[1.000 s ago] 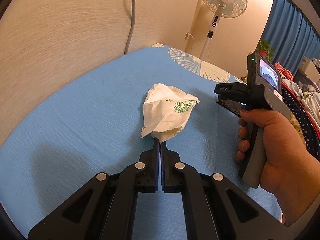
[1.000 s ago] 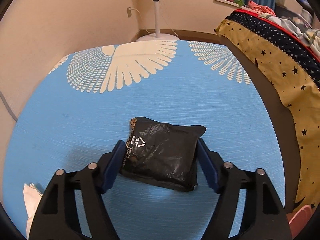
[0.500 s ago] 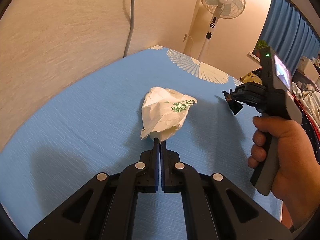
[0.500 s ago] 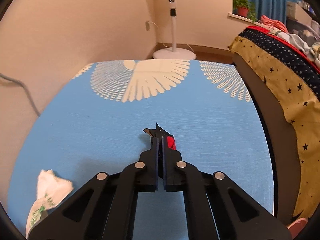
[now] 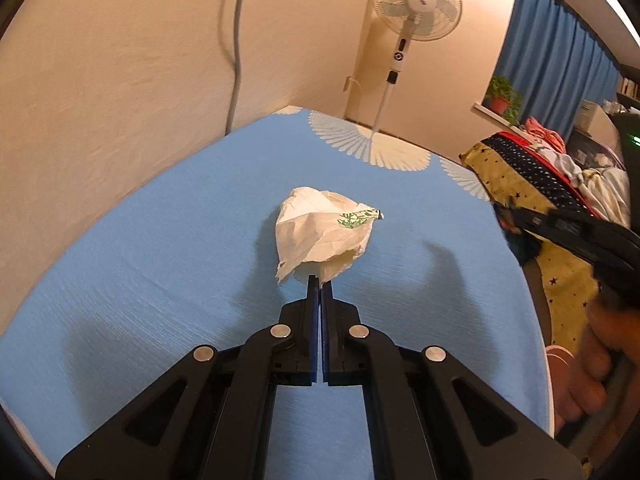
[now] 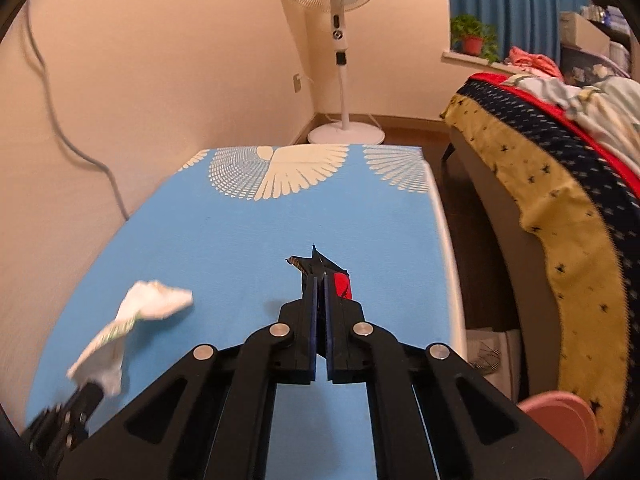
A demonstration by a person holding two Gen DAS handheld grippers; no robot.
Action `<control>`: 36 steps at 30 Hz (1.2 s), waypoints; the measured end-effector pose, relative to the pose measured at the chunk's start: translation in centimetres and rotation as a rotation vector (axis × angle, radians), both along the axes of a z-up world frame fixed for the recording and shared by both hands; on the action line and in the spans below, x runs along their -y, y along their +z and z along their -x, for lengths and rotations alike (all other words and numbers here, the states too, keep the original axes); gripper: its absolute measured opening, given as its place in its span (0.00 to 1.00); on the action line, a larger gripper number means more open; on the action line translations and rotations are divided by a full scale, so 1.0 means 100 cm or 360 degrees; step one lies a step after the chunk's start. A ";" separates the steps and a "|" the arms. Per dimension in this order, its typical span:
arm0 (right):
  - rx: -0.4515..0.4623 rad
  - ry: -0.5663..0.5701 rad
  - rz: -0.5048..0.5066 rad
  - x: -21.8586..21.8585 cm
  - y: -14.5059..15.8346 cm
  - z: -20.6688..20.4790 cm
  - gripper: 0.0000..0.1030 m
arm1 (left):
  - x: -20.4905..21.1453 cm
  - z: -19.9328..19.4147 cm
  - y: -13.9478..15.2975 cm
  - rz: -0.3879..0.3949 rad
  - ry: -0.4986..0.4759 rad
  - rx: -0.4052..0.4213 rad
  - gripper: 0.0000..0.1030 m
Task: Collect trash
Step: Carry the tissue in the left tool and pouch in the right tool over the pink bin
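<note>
My right hand (image 5: 588,364) is blurred and cut off at the frame edge in the left view, and most of the black wrapper (image 6: 320,266) is hidden between the pads of my right gripper (image 6: 320,280), only a crumpled tip and a red patch showing. That gripper is clamped on it above the blue table (image 6: 224,240), near its right edge. A second ago the jaws stood wide around the flat packet; they have since closed. My left gripper (image 5: 319,280) stays pinched on the white paper wad (image 5: 324,234) over the table's middle.
</note>
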State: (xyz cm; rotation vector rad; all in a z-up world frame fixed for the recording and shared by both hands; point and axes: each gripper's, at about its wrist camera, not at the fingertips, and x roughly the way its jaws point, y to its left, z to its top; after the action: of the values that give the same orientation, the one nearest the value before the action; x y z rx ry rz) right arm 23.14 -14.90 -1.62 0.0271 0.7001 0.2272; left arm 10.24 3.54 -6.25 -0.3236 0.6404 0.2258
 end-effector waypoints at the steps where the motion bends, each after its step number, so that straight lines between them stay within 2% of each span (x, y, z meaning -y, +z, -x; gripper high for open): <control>1: 0.0008 -0.0011 -0.0004 0.005 0.002 0.007 0.03 | 0.003 0.003 0.003 -0.0009 -0.0016 0.0008 0.01; 8: 0.0117 -0.0126 -0.0005 0.049 0.029 0.077 0.03 | 0.025 0.020 0.016 -0.0072 -0.0136 0.0053 0.01; 18: 0.0173 -0.0403 -0.0041 0.120 0.039 0.148 0.04 | 0.067 0.044 0.038 -0.0145 -0.0327 0.0129 0.01; 28: 0.0165 -0.0629 -0.0084 0.170 0.028 0.178 0.04 | 0.126 0.058 0.035 -0.0175 -0.0566 0.0146 0.01; 36: 0.0116 -0.0778 -0.0116 0.198 0.008 0.184 0.05 | 0.176 0.062 0.032 -0.0135 -0.0780 0.0166 0.01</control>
State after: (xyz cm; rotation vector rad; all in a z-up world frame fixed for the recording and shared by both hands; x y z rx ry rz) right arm 4.74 -34.69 -0.84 0.2552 0.5928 -0.2146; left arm 4.04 -14.07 -3.04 -0.0890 0.5865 -0.2313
